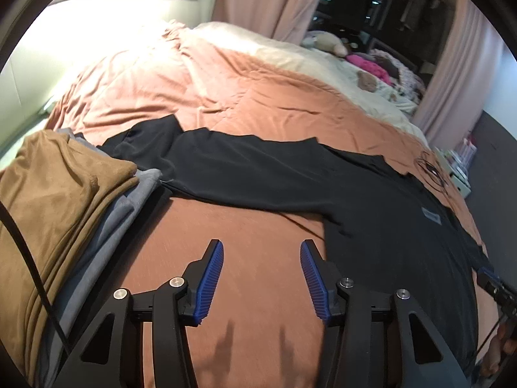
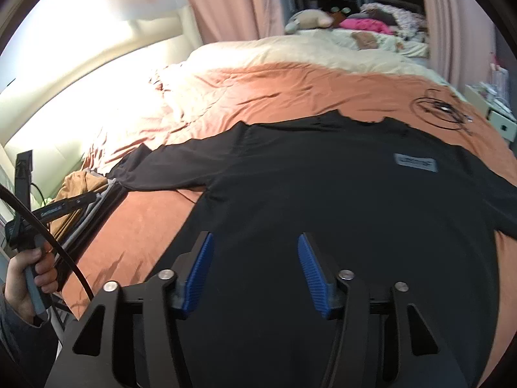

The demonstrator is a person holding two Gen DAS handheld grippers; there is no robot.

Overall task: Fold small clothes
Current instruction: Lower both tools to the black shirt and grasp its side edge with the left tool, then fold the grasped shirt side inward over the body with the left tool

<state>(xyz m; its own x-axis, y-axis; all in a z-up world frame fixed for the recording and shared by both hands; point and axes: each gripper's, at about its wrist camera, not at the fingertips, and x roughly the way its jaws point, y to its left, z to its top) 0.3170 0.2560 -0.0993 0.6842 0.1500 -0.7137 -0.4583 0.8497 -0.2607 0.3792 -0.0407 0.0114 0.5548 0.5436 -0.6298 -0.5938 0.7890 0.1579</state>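
The black shirt point(image 2: 323, 194) lies flat on the bed point(image 2: 258, 84) for folding, and both claws, left point(image 1: 261, 278) and right point(image 2: 255, 274), hang released above it.

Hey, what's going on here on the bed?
A person holds a two-finger gripper in each hand over a black shirt spread flat on an orange bedspread. The left gripper hangs over bare bedspread beside the shirt, the right gripper over the shirt's body; both are open and hold nothing. A stack of folded clothes lies at the left. No fold has begun.
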